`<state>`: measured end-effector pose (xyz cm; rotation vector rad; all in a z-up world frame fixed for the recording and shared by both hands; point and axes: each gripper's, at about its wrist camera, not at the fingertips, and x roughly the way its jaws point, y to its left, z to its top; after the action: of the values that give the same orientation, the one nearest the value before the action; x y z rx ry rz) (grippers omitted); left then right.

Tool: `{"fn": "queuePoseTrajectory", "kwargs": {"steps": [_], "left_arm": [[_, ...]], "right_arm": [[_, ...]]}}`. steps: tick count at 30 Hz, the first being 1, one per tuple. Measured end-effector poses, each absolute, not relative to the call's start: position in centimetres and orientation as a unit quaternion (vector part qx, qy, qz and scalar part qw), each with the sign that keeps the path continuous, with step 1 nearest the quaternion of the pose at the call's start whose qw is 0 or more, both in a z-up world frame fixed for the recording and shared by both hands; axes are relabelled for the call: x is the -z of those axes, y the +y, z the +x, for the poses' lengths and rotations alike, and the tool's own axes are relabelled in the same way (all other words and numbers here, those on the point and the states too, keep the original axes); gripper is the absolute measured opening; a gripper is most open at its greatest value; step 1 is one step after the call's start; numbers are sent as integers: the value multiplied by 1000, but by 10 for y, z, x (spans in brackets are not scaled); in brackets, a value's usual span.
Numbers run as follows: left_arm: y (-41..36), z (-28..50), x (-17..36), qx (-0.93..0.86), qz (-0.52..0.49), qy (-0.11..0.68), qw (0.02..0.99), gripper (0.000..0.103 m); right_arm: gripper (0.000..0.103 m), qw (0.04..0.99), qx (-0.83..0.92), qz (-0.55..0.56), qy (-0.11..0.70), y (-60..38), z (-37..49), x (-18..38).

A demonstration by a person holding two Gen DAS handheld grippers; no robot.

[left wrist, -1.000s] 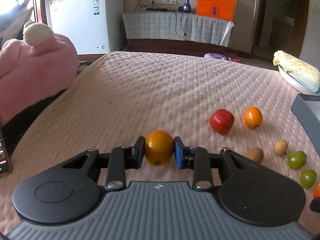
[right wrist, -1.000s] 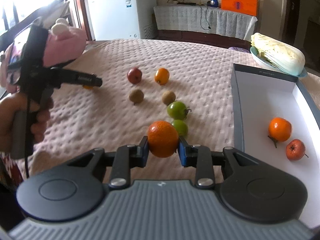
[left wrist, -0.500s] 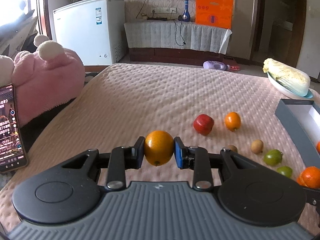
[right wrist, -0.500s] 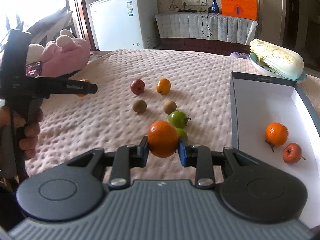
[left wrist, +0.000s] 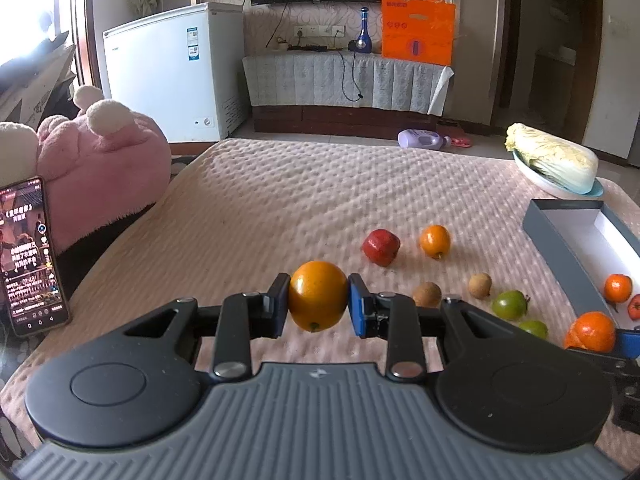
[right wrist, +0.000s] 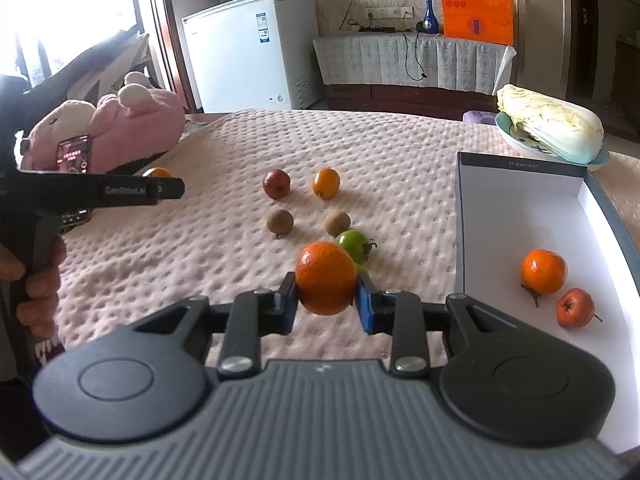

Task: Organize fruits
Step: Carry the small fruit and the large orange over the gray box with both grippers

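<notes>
Both grippers have risen since a second ago, so the bedspread (left wrist: 288, 200) lies farther below the fingers and more of the room shows beyond them. Between the fingertips of the left gripper (left wrist: 319, 298) sits a yellow-orange fruit (left wrist: 318, 295), pinched on both sides by the pads and held clear of the cloth. Ahead of those fingers and to their right lie a red fruit (left wrist: 381, 246) and a small orange (left wrist: 435, 241) side by side, and nearer, just right of the right finger, two brown fruits (left wrist: 479, 285) and two green ones (left wrist: 509, 304). Far to the left of the fingers a phone (left wrist: 30, 256) leans against a pink plush toy (left wrist: 100, 160). The right gripper (right wrist: 326, 290) grips a tangerine (right wrist: 326, 278) in the same way, squeezed between its two pads above the bedspread; in the left view this tangerine shows at the far right edge, near the corner of the box. Just beyond the tangerine, a green fruit (right wrist: 354, 245) peeks out past the right finger, with the brown, red and orange fruits farther ahead. To the right of the right gripper's fingers stands an open grey box with a white floor (right wrist: 516, 208), and in it lie another tangerine (right wrist: 544, 272) and a small red fruit (right wrist: 575, 308), close together. Beyond the box a cabbage (right wrist: 550, 122) rests on a plate. Well left of these fingers the left gripper is seen side-on, with the person's hand (right wrist: 38, 280) wrapped round its handle.
</notes>
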<state>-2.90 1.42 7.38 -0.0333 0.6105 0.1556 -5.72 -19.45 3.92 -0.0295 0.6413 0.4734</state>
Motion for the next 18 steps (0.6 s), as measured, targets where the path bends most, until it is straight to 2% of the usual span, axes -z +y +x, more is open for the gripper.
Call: {"fn": "queuePoseTrajectory", "kwargs": {"steps": [11,18], "left_arm": [[23,-44,-79,-77,-26,300,951,36],[2,-40,-80,-55,-30,298,952,36]], "right_arm": [[33,919,-243,-14,310,-188,-61,-40],[33,919,-247,-14,306,-188,-61,-43]]}}
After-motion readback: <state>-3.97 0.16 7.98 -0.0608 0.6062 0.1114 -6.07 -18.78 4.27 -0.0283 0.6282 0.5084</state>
